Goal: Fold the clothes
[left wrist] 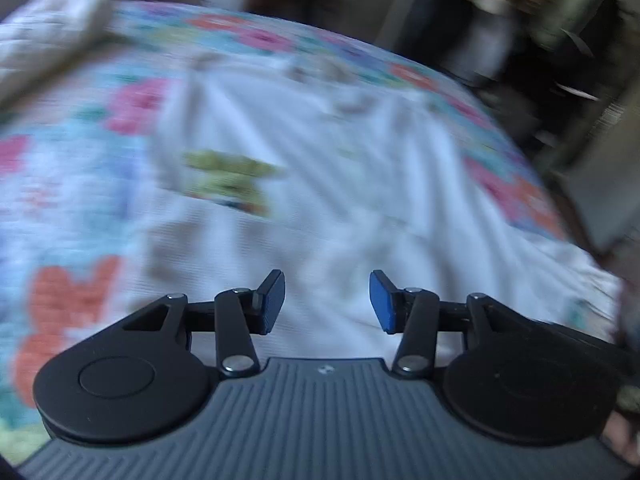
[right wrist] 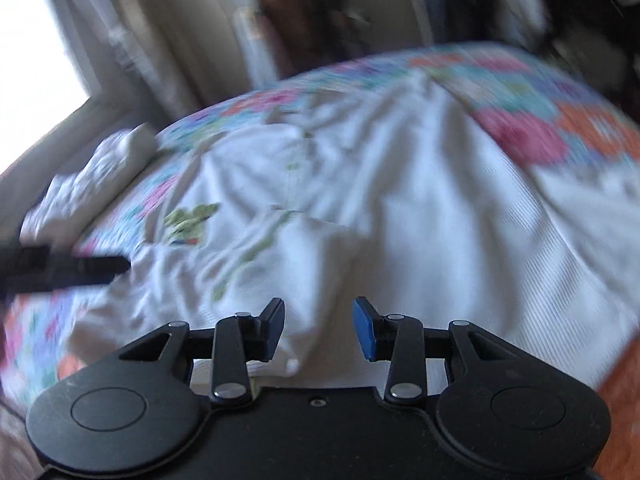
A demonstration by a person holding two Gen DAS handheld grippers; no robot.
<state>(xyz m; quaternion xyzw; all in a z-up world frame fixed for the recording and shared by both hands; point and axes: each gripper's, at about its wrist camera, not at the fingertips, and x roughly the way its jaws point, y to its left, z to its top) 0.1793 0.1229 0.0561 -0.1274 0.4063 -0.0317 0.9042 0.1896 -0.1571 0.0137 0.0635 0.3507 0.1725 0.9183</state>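
Both grippers' black housings filled the bottom of each view. Left gripper [left wrist: 327,302] had its fingers [left wrist: 273,300] parted w/ a clear gap, nothing between them, pads off the cloth; they hung just above the white garment [left wrist: 320,184]. Right gripper [right wrist: 318,330] likewise stood part-open, empty, fingers [right wrist: 365,330] either side of a folded edge of the same garment but not pinching it. Garment lay spread and creased across the bed, on a floral quilt [left wrist: 80,184] in pink, orange and blue; a green print [left wrist: 236,180] showed on its left side. Folded pale pile [right wrist: 92,172] sat near the bed's far left corner, apart from the garment. Left gripper's dark arm [right wrist: 60,268] entered right view from the left edge. Pics heavily motion-blurred; bright window [right wrist: 36,48] at upper left.
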